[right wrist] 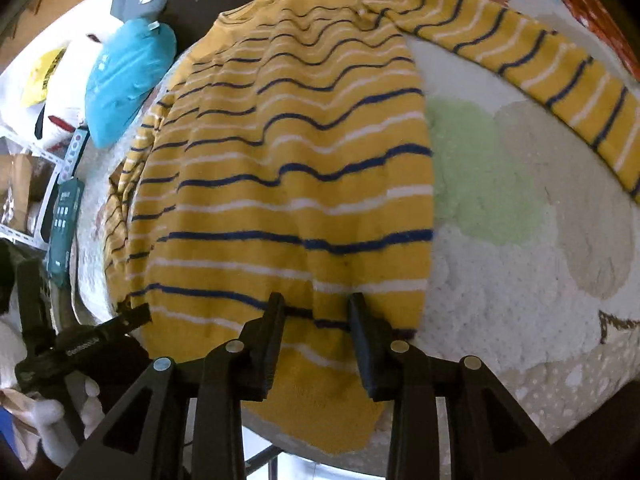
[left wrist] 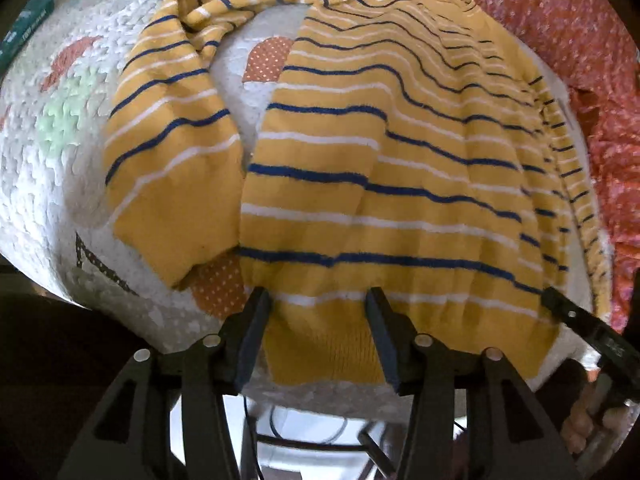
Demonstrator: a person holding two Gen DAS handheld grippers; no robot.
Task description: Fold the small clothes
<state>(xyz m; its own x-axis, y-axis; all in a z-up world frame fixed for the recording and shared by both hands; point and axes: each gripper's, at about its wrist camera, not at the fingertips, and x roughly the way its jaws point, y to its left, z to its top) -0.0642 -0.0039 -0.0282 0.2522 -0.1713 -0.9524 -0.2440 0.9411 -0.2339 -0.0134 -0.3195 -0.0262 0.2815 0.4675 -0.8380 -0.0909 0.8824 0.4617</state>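
1. Two tongs sit at the bottom hem of one yellow striped sweater (left wrist: 384,168), which lies flat on a quilted white blanket (left wrist: 60,184) with its neck toward the top of both frames.
2. Its long axis runs from the hem at the bottom of each frame up to the collar, straight away from both tongs, so a fold would likely carry the hem upward.
3. Left tongs (left wrist: 318,300) stand apart over the hem's left part, with cloth between the fingers but not pinched.
4. Right tongs (right wrist: 316,308) are likewise apart over the hem near its right corner, the fabric lying loose between them.
5. Neither hand is nearer; both are at the same edge, side by side.
6. Only the left view shows one sleeve (left wrist: 172,148) bent down beside the body, and a red floral cloth (left wrist: 560,40) at upper right.
7. Only the right view shows the other sleeve (right wrist: 540,68) stretched out toward the right edge, plus a blue pouch (right wrist: 128,84) at upper left.
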